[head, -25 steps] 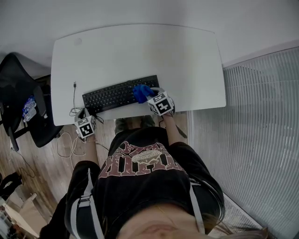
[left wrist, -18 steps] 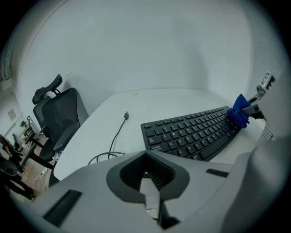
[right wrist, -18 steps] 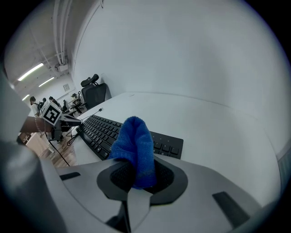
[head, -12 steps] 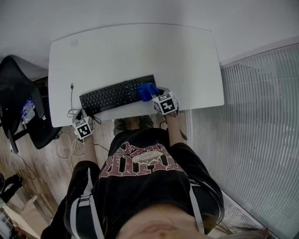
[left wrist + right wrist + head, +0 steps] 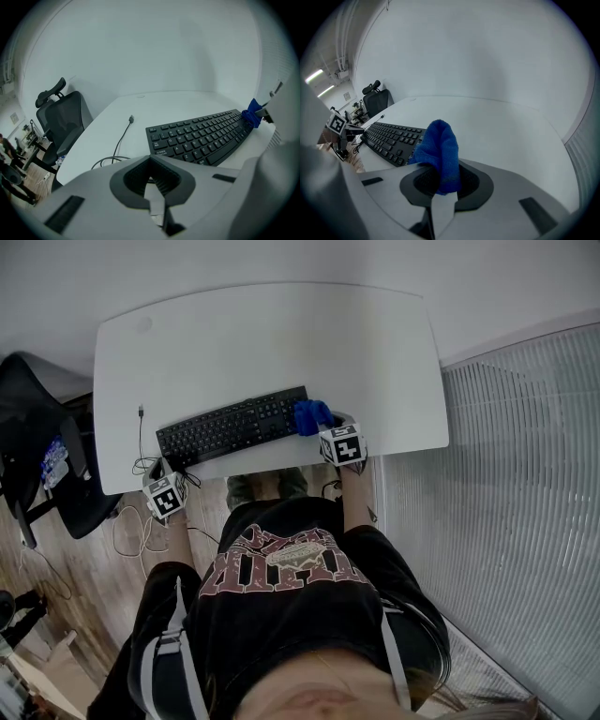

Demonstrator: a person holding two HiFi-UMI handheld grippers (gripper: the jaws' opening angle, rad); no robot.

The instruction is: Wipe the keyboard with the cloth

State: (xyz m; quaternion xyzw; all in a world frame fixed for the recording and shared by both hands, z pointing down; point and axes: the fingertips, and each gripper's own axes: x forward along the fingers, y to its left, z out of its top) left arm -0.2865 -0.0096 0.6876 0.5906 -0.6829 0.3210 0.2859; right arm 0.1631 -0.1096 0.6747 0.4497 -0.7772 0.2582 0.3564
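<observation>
Now, nearest the person, the left gripper (image 5: pixel 152 187) is waiting at the near left edge of the desk (image 5: pixel 281 343). Its jaws are closed together on nothing, and it is keeping the station it held a second ago. The right gripper (image 5: pixel 326 430) is clamping narrowly on the blue cloth (image 5: pixel 312 415), whose bunched fold is standing up ahead of the jaws. Over the last second the cloth has been travelling rightward along the keyboard (image 5: pixel 232 427). It is now sitting at the keyboard's right end, overlapping the last keys. This stroke is therefore probably finishing, and any further wiping is likely calling for a return pass leftward. The keyboard itself is lying slightly askew along the near part of the desk. Farther off, a loose cable (image 5: pixel 142 432) is trailing over the left edge, beyond which a black chair (image 5: pixel 37 456) is standing.
</observation>
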